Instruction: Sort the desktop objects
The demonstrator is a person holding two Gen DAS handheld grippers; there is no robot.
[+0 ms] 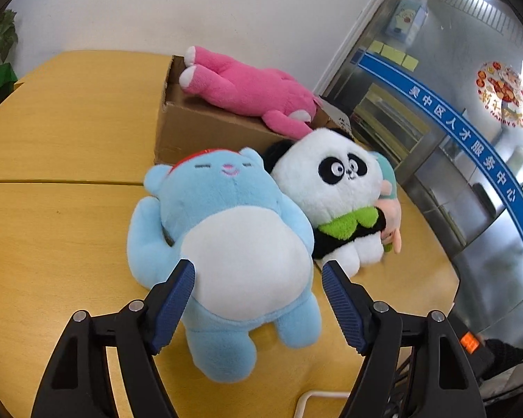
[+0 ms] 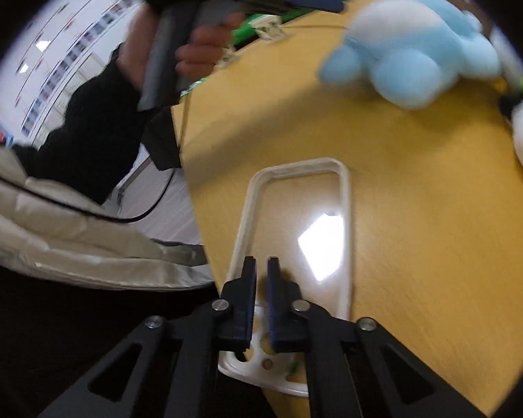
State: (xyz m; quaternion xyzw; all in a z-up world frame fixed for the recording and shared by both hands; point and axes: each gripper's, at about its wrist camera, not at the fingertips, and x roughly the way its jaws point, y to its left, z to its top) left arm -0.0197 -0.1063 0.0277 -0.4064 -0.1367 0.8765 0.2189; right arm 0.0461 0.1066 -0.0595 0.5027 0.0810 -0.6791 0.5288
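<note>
- The left gripper [image 1: 258, 271] has its jaws wide apart, hanging just over the belly of the blue plush [image 1: 233, 240]. The pads flank the white tummy and do not press on it.
- The right gripper [image 2: 260, 271] has its jaws nearly together, with only a thin slit between them. They sit over the near end of a clear phone case [image 2: 345, 216]. Whether they pinch its rim cannot be told; the picture is smeared with motion.
- The blue plush lies on its back on the yellow tabletop [image 1: 69, 132]. A panda [image 1: 334, 191] leans against its side, with a small pastel toy [image 1: 390, 209] tucked behind the panda.
- Behind them stands a cardboard box [image 1: 205, 129] with a pink plush [image 1: 247, 87] sprawled across its top.
- Risk: the blue plush is fat and soft, so a shallow bite on the belly may catch only fur and slide off.
- Risk: lifting it could drag or topple the panda, since the two touch.
- Risk: the case lies flat near the tabletop edge; closed jaws may skid over it and push it off.
- Risk: the person's left hand [image 2: 195, 52] and the right gripper work close together and could collide.
</note>
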